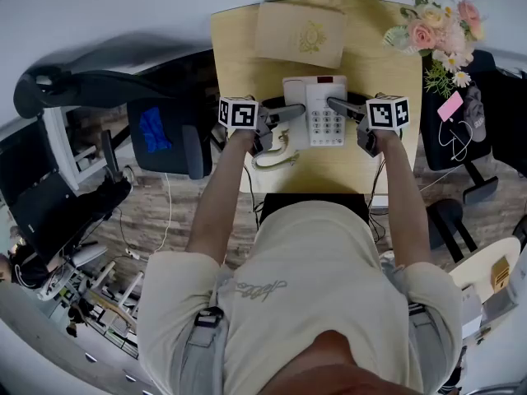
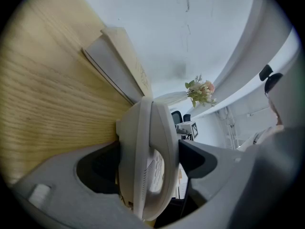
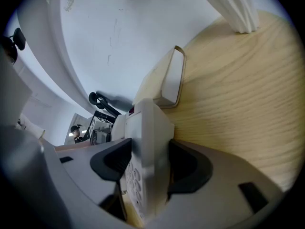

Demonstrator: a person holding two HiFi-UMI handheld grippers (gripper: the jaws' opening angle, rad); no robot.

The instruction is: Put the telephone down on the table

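The person is holding the telephone (image 1: 323,118) between both grippers over the middle of the wooden table (image 1: 239,48). The left gripper (image 1: 282,112) is clamping the handset side, its jaws closed on the white body with one jaw on top and one toward the table. The right gripper (image 1: 339,105) is pinching the keypad side in the same way. No view is showing clearly whether the base is touching the wood. With a jaw on its underside, it is probably hanging just above.

To do the step well, both grippers should be lowering together and keeping the telephone level. That way neither side is landing first and the handset is not slipping out of its cradle. The curly cord (image 1: 276,156) is lying on the near left of the table, just beside the left gripper, and is better kept out from under the base. The jaws should be opening only once the base is resting flat, then sliding out sideways rather than lifting.

The table is a pale, smooth wood surface with bare room around the telephone. A flat beige book (image 1: 300,33) is lying on the far side, apart from the telephone. A bunch of flowers (image 1: 436,27) is standing at the far right corner. An office chair (image 1: 169,134) is standing to the left on a wood-pattern floor, and a pale wall is running behind the far edge.
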